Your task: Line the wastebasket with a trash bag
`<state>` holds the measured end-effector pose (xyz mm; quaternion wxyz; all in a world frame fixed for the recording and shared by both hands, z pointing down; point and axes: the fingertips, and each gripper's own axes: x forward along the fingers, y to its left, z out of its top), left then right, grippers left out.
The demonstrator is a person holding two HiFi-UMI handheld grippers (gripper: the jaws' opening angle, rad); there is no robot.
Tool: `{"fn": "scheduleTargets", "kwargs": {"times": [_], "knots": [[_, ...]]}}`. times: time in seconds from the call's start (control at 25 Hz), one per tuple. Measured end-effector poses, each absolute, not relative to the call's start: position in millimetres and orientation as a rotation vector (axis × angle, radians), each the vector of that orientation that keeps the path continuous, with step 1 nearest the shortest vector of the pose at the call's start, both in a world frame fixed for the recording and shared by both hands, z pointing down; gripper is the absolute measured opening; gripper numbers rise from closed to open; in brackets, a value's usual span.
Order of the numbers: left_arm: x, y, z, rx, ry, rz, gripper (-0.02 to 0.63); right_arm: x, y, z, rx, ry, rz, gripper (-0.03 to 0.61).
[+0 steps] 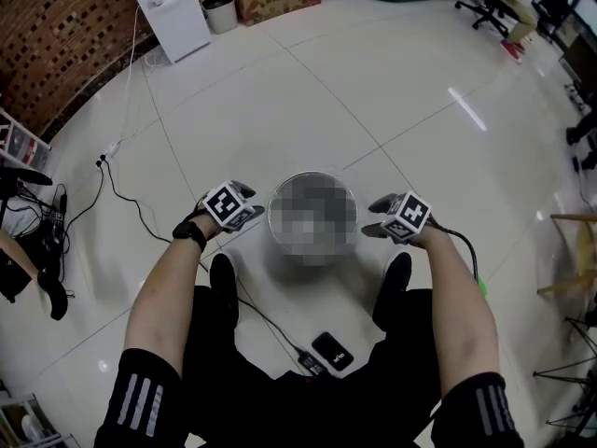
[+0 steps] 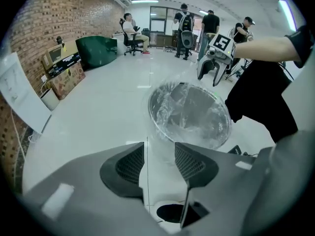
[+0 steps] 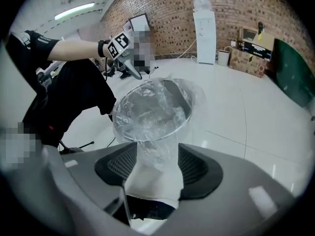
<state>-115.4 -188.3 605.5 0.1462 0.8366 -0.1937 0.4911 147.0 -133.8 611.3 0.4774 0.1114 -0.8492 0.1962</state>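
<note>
1. The left gripper (image 2: pixel 160 154) has its fingers apart. A faint film of the clear trash bag (image 2: pixel 189 113) seems to hang between them, unpinched.
2. The wastebasket (image 1: pixel 312 177) stands on the floor (image 1: pixel 392 91) just ahead of both pairs of fingers, with the bag inside it and draped over its rim.
3. The right gripper (image 3: pixel 157 154) also has its fingers apart. A strip of bag runs from the rim down between them.

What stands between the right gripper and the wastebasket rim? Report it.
Nothing visible does. The right gripper hangs with its fingers apart, close beside the wastebasket. Only the clear trash bag, already draped over the rim, lies ahead of it.
</note>
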Motion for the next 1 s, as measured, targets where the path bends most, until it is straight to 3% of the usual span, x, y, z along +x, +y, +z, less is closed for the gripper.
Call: {"fn": "scheduleTargets", "kwargs": {"times": [0.44, 0.6, 0.68, 0.72, 1.0], "knots": [[-72, -220, 607, 2.427, -0.482, 1.371, 0.094, 122, -216, 567, 0.508, -2.247, 0.47, 0.237], [-59, -217, 614, 2.431, -0.443, 1.376, 0.058, 112, -221, 587, 0.489, -2.201, 0.456, 0.166], [-57, -222, 612, 2.448, -0.449, 1.377, -0.004, 112, -227, 593, 0.507, -2.194, 0.45, 0.048], [-58, -227, 609, 2.454, -0.463, 1.373, -0.006, 113, -232, 593, 0.527, -2.195, 0.454, 0.014], [-63, -264, 600, 2.452, -0.568, 1.27, -0.006, 120, -272, 592, 0.672, -2.18, 0.471, 0.008]]}}
